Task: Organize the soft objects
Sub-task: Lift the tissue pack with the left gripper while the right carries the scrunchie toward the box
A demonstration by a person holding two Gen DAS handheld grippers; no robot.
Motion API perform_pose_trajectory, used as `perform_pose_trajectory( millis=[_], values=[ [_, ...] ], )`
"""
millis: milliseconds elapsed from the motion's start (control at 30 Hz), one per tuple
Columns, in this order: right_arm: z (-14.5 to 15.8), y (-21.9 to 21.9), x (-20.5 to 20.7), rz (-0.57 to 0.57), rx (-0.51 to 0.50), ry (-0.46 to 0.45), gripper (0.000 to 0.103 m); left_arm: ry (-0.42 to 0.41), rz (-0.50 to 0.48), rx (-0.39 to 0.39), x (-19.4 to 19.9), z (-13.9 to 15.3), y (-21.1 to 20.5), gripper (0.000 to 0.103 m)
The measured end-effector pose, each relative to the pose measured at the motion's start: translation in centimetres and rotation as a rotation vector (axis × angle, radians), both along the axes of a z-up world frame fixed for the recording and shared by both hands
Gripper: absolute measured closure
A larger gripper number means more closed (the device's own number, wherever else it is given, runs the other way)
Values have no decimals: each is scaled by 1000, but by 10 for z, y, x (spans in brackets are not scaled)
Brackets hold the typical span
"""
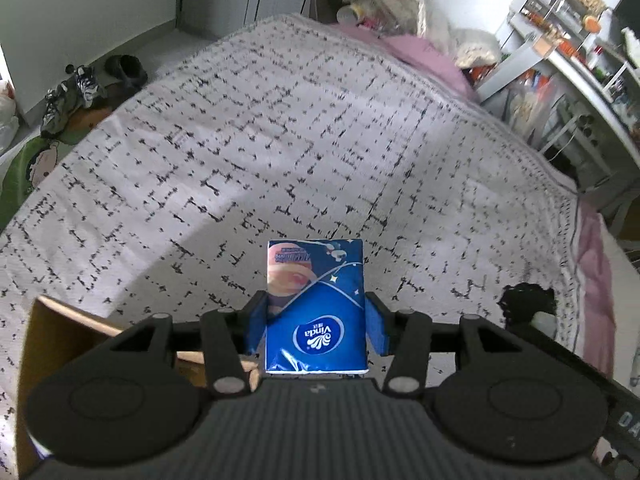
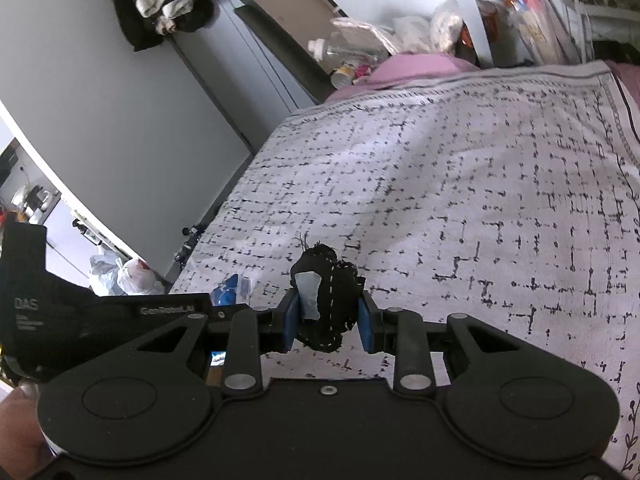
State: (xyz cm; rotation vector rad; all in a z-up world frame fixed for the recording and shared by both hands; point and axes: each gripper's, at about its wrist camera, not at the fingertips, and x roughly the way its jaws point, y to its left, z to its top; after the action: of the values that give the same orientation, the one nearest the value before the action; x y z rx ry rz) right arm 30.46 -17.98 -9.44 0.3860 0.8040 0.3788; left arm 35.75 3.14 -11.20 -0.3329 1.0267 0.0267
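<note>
My left gripper [image 1: 316,322] is shut on a blue Vinda tissue pack [image 1: 315,304], held upright above the patterned bedspread [image 1: 280,140]. My right gripper [image 2: 327,312] is shut on a black fabric piece [image 2: 332,300] with white stitching and a grey patch, held over the bedspread [image 2: 480,200]. The black fabric piece also shows at the right of the left wrist view [image 1: 528,304]. The tissue pack shows as a blue patch [image 2: 230,290] left of my right gripper.
A cardboard box [image 1: 60,344] lies under my left gripper at lower left. Shoes [image 1: 76,92] sit on the floor left of the bed. Cluttered shelves [image 1: 560,60] stand to the right. A pink pillow [image 2: 416,68] and bottles lie at the bed's head.
</note>
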Motion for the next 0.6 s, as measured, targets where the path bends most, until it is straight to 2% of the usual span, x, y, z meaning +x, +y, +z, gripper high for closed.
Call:
perform_pose_trajectory(
  millis=[367,600],
  values=[
    [20,24,-18,34,-28,-47,73,-67,19,-40,-35,30,31,53],
    [25,50,-32,89,-49,-58,73,-71,30,-53,-55,32,50,53]
  ],
)
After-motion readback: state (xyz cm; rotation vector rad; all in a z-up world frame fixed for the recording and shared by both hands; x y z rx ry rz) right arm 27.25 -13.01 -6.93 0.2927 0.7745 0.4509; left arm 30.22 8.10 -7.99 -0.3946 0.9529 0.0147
